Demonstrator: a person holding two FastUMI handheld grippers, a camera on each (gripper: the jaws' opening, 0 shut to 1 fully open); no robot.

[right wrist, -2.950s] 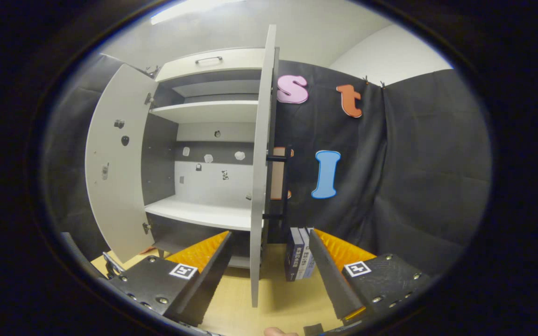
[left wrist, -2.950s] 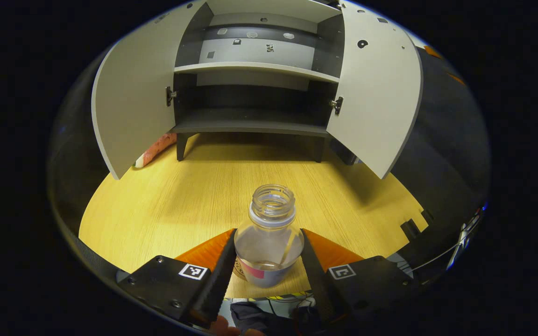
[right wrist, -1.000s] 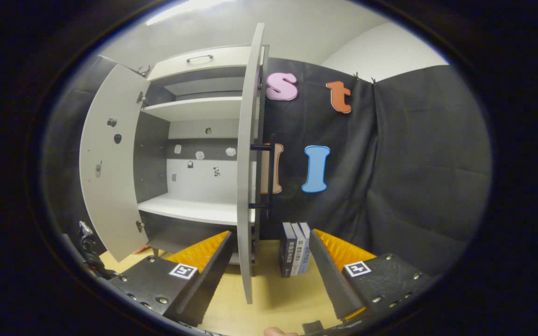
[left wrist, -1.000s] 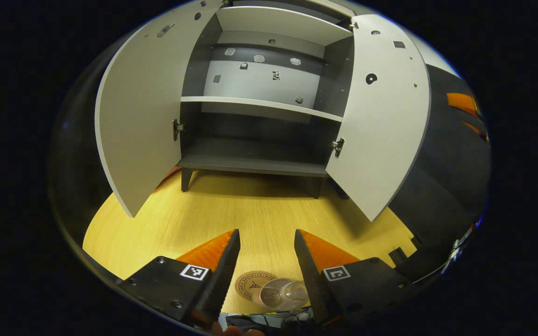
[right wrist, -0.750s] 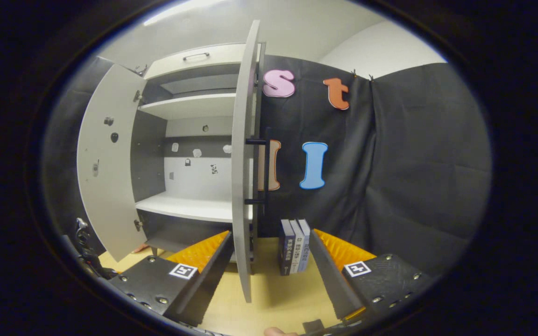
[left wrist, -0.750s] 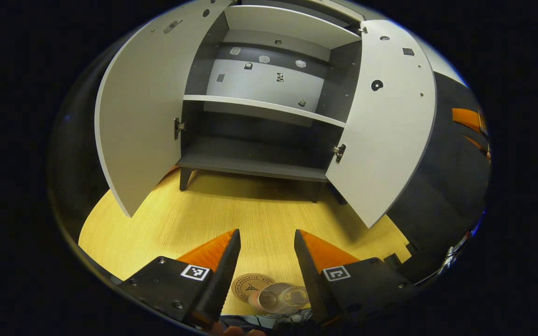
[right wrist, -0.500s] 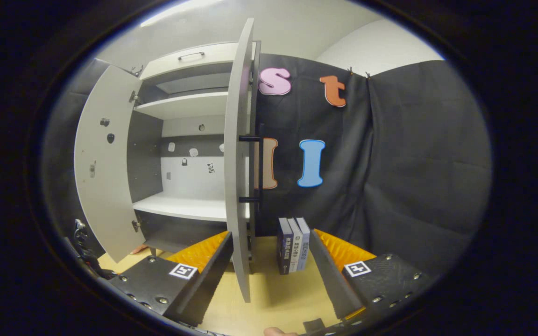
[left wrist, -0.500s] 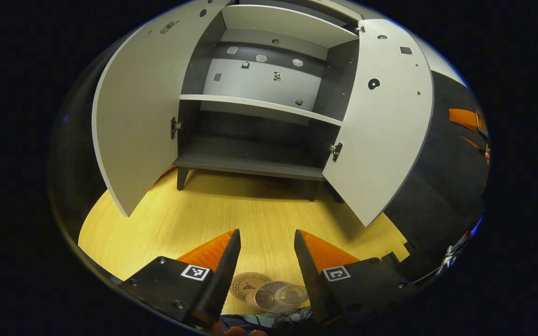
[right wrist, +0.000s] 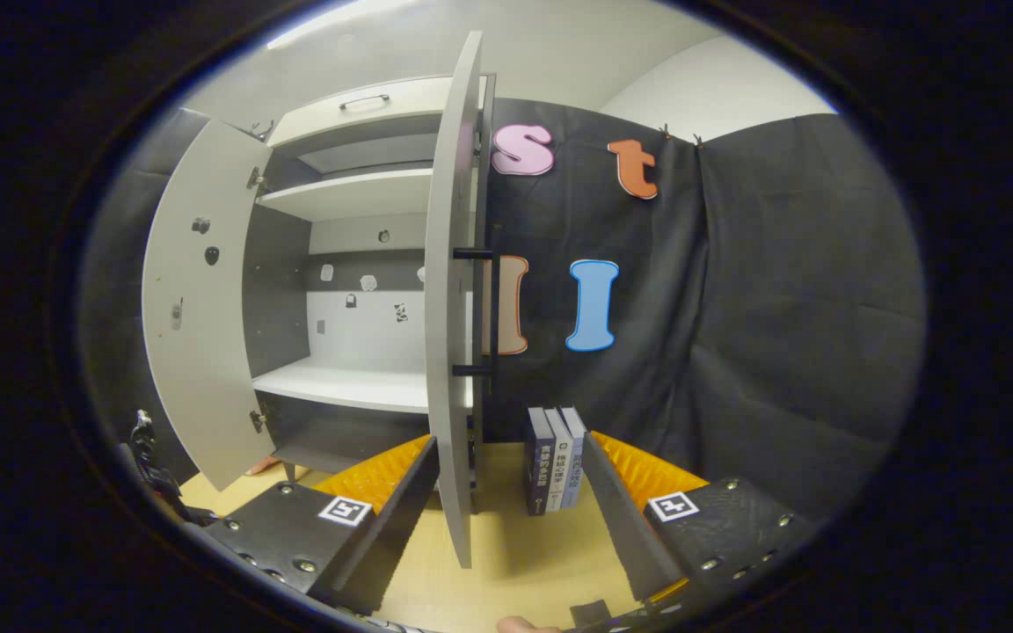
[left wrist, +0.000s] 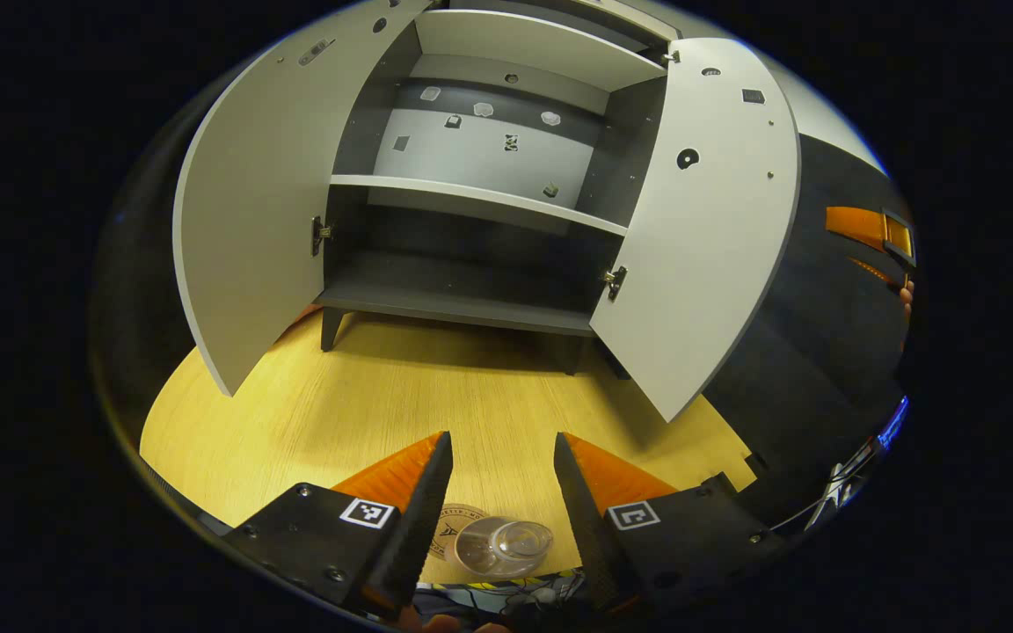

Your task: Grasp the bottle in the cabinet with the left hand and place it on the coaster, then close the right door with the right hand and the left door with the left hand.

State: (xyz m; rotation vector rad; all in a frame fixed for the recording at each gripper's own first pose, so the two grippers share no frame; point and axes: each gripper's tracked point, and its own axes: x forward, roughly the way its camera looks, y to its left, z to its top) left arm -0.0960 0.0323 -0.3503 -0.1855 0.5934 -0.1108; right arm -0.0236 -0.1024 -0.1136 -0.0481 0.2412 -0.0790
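Low on the wooden table (left wrist: 366, 396), the bottle (left wrist: 504, 547) stands below the spread, empty left gripper (left wrist: 496, 479).

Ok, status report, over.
Left gripper open, above bottle on coaster. Right gripper open, at right door edge. Both doors open.

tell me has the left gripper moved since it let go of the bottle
Yes. The left gripper has lifted up and off the bottle, which now sits low between its fingers on the table.
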